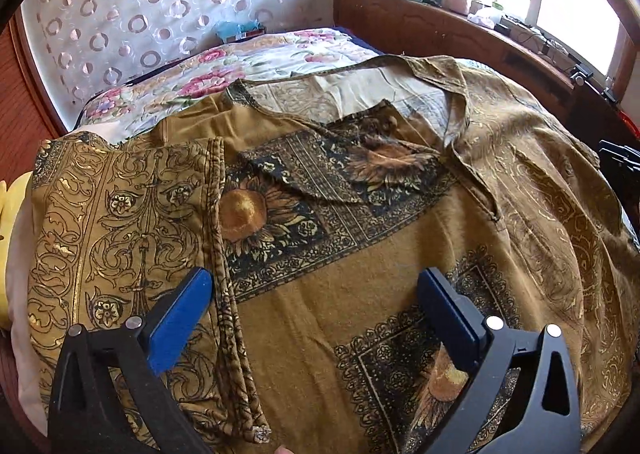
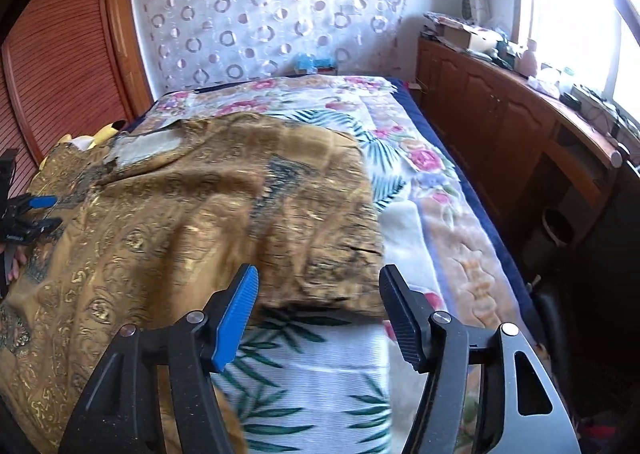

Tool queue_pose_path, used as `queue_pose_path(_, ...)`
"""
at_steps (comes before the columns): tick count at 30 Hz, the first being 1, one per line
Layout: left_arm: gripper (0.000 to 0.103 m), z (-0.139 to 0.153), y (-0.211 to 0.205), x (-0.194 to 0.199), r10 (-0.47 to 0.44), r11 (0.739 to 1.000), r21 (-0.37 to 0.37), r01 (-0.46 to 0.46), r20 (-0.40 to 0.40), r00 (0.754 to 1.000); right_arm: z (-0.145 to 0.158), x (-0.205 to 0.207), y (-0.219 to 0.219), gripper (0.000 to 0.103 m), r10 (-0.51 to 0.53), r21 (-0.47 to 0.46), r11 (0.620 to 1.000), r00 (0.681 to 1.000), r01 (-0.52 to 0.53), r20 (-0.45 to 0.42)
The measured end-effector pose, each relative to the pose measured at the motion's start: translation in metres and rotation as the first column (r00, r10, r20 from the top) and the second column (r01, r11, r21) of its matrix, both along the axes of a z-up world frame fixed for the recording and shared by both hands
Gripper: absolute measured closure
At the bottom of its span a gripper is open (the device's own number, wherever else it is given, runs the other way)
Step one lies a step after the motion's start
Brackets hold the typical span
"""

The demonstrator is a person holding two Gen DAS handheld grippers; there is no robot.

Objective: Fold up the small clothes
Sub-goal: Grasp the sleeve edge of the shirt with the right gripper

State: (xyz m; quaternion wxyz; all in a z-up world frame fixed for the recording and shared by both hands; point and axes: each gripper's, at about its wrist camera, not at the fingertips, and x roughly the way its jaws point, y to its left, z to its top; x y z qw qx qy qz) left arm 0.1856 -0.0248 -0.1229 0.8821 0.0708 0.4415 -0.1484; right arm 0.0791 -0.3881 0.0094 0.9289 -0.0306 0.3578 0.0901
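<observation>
A golden-brown garment (image 1: 360, 254) printed with sunflowers and black ornament lies spread on the bed, neckline (image 1: 320, 93) at the far side. One side panel (image 1: 120, 213) is folded inward, its seam running down the left. My left gripper (image 1: 312, 278) hovers just above the garment's middle, jaws open wide, with nothing pinched. In the right wrist view the garment (image 2: 200, 213) fills the left. Its near right corner (image 2: 340, 294) lies between the fingers of my right gripper (image 2: 319, 272), which is open; the pads stand apart from the cloth. The left gripper (image 2: 48, 212) shows at the far left edge.
A flowered bedcover (image 2: 420, 157) and a white leaf-print cloth (image 2: 312, 374) lie under the garment. A wooden cabinet (image 2: 500, 113) with clutter runs along the bed's right side under a window. A slatted wooden door (image 2: 60, 53) and a yellow plush toy (image 2: 104, 131) are on the left.
</observation>
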Motion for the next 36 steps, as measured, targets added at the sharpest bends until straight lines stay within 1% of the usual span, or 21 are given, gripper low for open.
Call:
queue_pose_path(5,0.000,0.000,-0.001,0.000,0.000,1.000,0.001,0.000,0.000,1.000,0.001,0.002,0.000,0.042,-0.018,0.021,1.000,0.999,0.019,-0.038)
queue_pose_path(8,0.000,0.000,-0.001,0.000,0.000,1.000,0.001,0.000,0.000,1.000,-0.001,0.006,0.001,0.044,-0.011,0.046,0.999,0.997,0.014,-0.071)
queue_pose_path(12,0.000,0.000,-0.001,0.000,0.000,1.000,0.000,0.000,-0.001,1.000,-0.004,0.008,0.003,0.051,0.000,0.071,0.997,0.993,0.009,-0.117)
queue_pose_path(13,0.000,0.000,-0.001,0.000,0.000,1.000,0.000,0.000,0.000,1.000,-0.004,0.008,0.004,0.052,0.003,0.075,0.997,0.992,0.007,-0.125)
queue_pose_path(16,0.000,0.000,-0.001,0.000,0.000,1.000,0.002,0.000,0.001,1.000,-0.001,0.008,0.007,0.056,0.018,0.083,0.997,0.991,-0.007,-0.133)
queue_pose_path(19,0.000,0.000,-0.001,0.000,-0.001,1.000,-0.002,0.001,-0.001,1.000,0.005,0.005,0.013,0.065,0.022,0.024,1.000,0.993,-0.019,-0.117)
queue_pose_path(21,0.000,0.001,0.000,0.000,-0.001,1.000,0.001,0.001,-0.001,1.000,0.009,0.005,0.015,0.079,0.014,-0.026,1.000,0.995,-0.017,-0.103)
queue_pose_path(22,0.000,0.000,0.001,-0.001,-0.001,1.000,-0.003,0.001,-0.001,1.000,0.011,0.004,0.020,0.082,0.002,-0.063,0.998,0.995,-0.008,-0.095)
queue_pose_path(24,0.000,0.001,0.000,-0.001,0.000,1.000,-0.001,0.000,0.000,1.000,0.012,-0.004,0.027,0.092,0.004,-0.114,0.993,0.997,-0.012,-0.073)
queue_pose_path(27,0.000,0.001,0.000,0.000,-0.001,1.000,-0.002,0.001,-0.001,1.000,0.022,-0.015,0.048,0.094,0.009,-0.176,0.984,1.000,-0.012,-0.018)
queue_pose_path(28,0.000,0.000,0.000,0.000,-0.001,1.000,-0.002,0.001,-0.001,1.000,0.026,-0.018,0.052,0.094,0.013,-0.182,0.983,1.000,-0.012,0.005)
queue_pose_path(30,0.000,0.000,0.000,0.000,-0.001,1.000,-0.001,0.001,-0.001,1.000,0.038,-0.026,0.061,0.094,0.029,-0.169,0.985,0.998,-0.021,0.047)
queue_pose_path(32,0.000,0.000,-0.001,0.000,0.000,1.000,-0.002,0.000,-0.001,1.000,0.049,-0.033,0.075,0.094,0.069,-0.140,0.988,0.994,-0.057,0.085)
queue_pose_path(34,0.000,0.001,-0.001,0.000,0.001,1.000,0.000,-0.001,0.001,1.000,0.054,-0.038,0.091,0.094,0.117,-0.125,0.987,0.989,-0.104,0.094)
queue_pose_path(36,0.000,0.002,0.001,-0.001,0.016,1.000,0.006,-0.016,0.006,1.000,0.053,-0.044,0.107,0.094,0.160,-0.110,0.982,0.984,-0.150,0.082)
